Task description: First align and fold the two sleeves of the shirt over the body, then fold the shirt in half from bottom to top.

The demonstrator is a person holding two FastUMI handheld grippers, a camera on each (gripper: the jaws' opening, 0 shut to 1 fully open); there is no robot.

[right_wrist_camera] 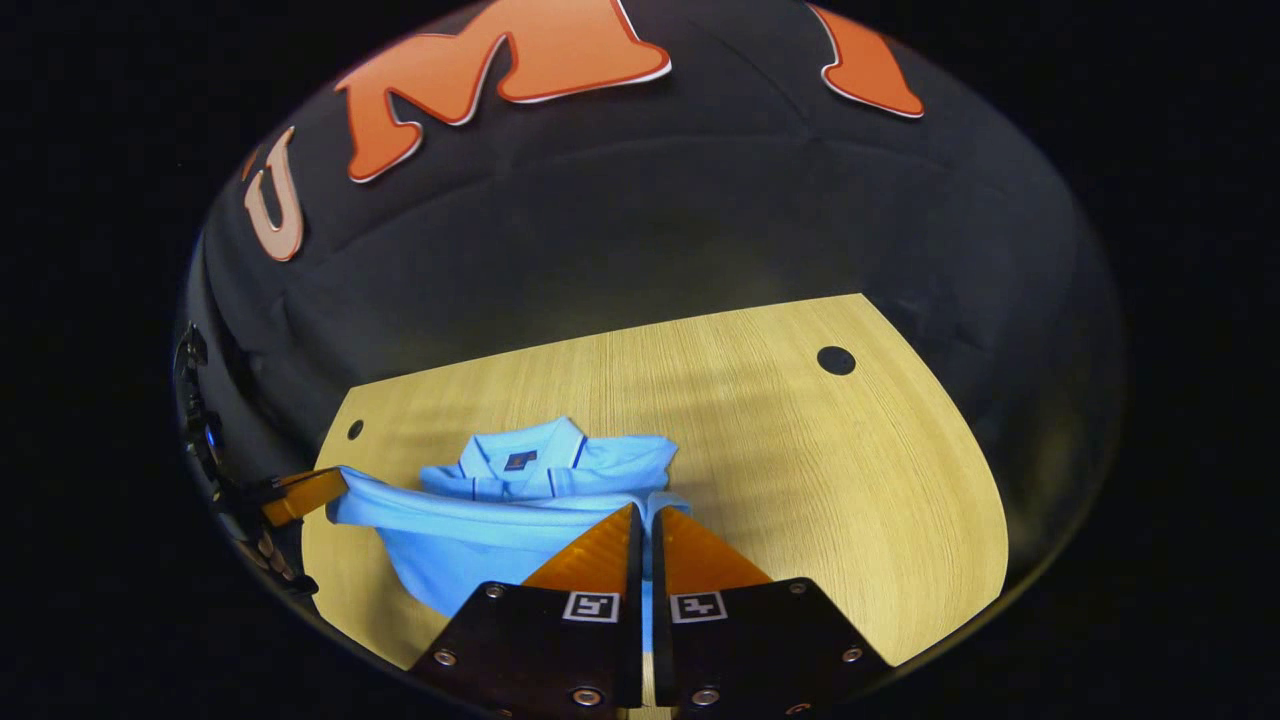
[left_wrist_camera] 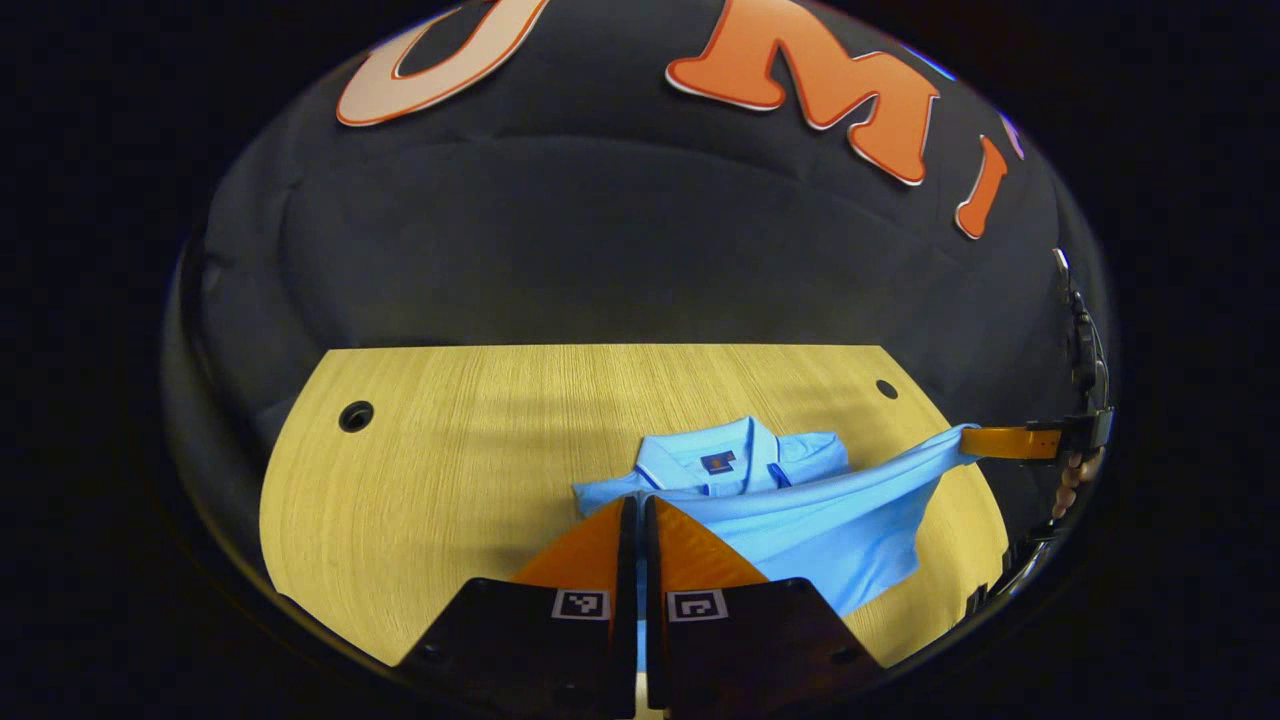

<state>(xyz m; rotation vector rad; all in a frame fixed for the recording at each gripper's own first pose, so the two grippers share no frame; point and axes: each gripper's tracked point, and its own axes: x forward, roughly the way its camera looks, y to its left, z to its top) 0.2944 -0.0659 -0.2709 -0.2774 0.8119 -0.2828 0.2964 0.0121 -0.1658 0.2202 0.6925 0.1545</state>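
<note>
A light blue polo shirt [left_wrist_camera: 830,525] lies on the wooden table [left_wrist_camera: 450,460], collar [left_wrist_camera: 728,452] at the far side. My left gripper [left_wrist_camera: 636,503] is shut on one corner of the bottom hem, blue cloth showing in the slit between its fingers. In the same view the right gripper [left_wrist_camera: 966,437] pinches the other hem corner at the right, so the hem hangs stretched above the table. In the right gripper view my right gripper [right_wrist_camera: 645,512] is shut on the shirt [right_wrist_camera: 500,545], and the left gripper [right_wrist_camera: 338,480] holds the far corner at the left. The collar [right_wrist_camera: 525,452] lies beyond the raised hem.
The table has a round cable hole near each far corner [left_wrist_camera: 355,415] [left_wrist_camera: 886,388]. Bare wood [right_wrist_camera: 820,470] spreads to the right of the shirt in the right gripper view. A hand [left_wrist_camera: 1075,482] grips the other tool. Dark cloth wall stands behind the table.
</note>
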